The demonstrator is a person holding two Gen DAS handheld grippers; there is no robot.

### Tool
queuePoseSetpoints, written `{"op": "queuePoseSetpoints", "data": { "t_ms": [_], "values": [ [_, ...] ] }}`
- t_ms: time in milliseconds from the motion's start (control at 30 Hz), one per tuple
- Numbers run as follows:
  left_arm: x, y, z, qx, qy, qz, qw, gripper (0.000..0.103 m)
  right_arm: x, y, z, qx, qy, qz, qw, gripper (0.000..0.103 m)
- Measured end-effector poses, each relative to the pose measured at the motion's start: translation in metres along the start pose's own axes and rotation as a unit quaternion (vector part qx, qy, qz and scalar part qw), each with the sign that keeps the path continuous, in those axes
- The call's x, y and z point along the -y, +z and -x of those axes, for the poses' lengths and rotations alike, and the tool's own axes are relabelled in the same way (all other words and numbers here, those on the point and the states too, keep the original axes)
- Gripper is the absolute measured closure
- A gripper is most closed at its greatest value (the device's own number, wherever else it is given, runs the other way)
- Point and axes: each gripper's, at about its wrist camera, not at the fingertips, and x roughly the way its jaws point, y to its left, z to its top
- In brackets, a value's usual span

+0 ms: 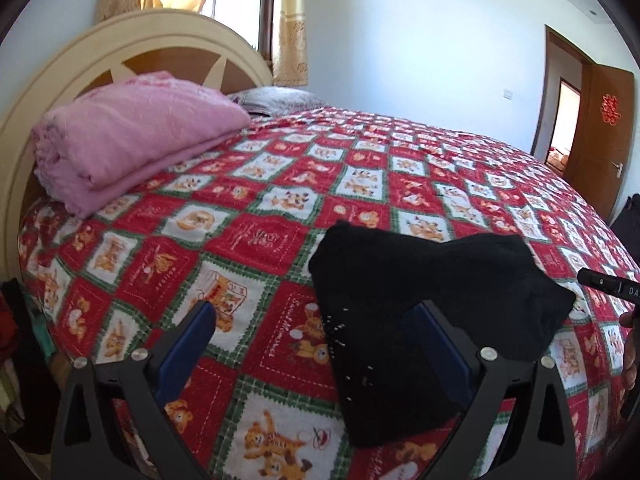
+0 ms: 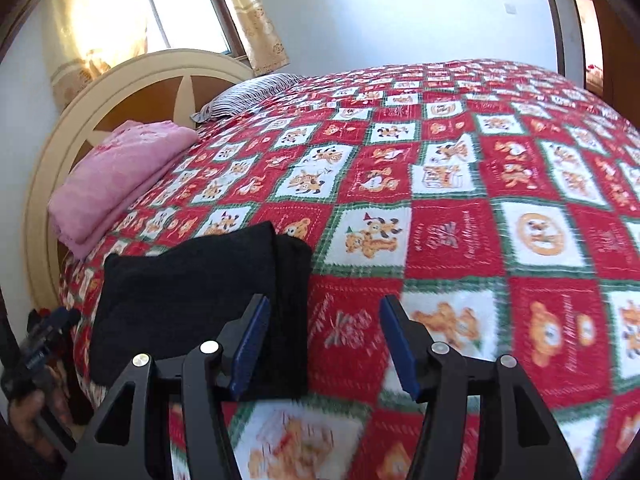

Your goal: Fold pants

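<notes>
The black pants (image 1: 420, 308) lie folded into a compact stack on the red, white and green bear-print bedspread (image 1: 280, 208), close to the near edge of the bed and well apart from the cream, arched headboard (image 1: 132, 52). Toward the headboard from the pants, a folded pink blanket (image 1: 132, 140) rests on the bedspread, just in front of the headboard, and a striped pillow (image 2: 248, 94) lies beside the blanket against the same headboard.

The left gripper (image 1: 316, 322) hangs above the bedspread with its blue-padded fingers spread wide, nothing between them; the pants show behind one finger. The right gripper (image 2: 324, 320) stands with its fingers apart at a middling width, gripping nothing, with the pants just beside one finger. No box, basket or other container shows on the bed.
</notes>
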Motion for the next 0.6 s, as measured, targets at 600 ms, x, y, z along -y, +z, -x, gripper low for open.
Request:
{"op": "queuePoseSetpoints", "data": {
  "t_ms": [600],
  "values": [
    [0.032, 0.015, 0.058, 0.048, -0.018, -0.038, 0.9980, 0.002, -0.045, -0.003, 0.113, 0.077, 0.029, 0.054, 0.995, 0.039]
  ]
}}
